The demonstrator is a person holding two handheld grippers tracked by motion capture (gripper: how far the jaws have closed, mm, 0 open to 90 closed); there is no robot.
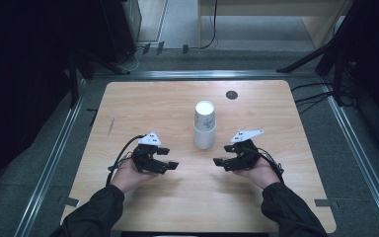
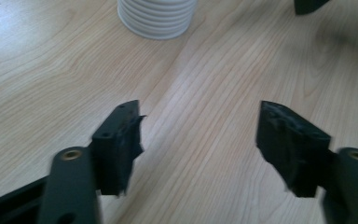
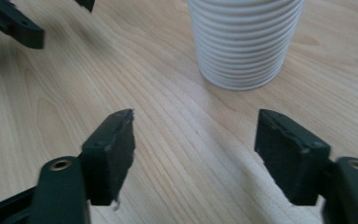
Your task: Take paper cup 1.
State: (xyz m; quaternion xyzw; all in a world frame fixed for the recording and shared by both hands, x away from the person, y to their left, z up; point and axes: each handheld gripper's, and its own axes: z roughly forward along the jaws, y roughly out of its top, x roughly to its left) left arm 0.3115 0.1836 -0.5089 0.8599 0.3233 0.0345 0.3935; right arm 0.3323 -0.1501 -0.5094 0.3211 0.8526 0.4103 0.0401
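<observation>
A stack of white paper cups (image 1: pixel 205 126) stands in the middle of the wooden table (image 1: pixel 143 106); the lower cup is ribbed. My left gripper (image 1: pixel 170 158) lies low at the front left of the stack, pointing right, open with nothing between its fingers. My right gripper (image 1: pixel 222 154) mirrors it at the front right, pointing left, also open and empty. In the left gripper view the jaws stand wide over bare wood around the gripper (image 2: pixel 200 126), with the ribbed cup (image 2: pixel 156 18) ahead. In the right gripper view the gripper (image 3: pixel 196 135) is equally wide, the cup (image 3: pixel 244 42) close ahead.
A dark round grommet (image 1: pixel 232 95) sits in the tabletop near the far edge. Metal rails (image 1: pixel 54 158) run along both sides of the table. Black stands and cables (image 1: pixel 316 94) lie on the floor beyond the far corners.
</observation>
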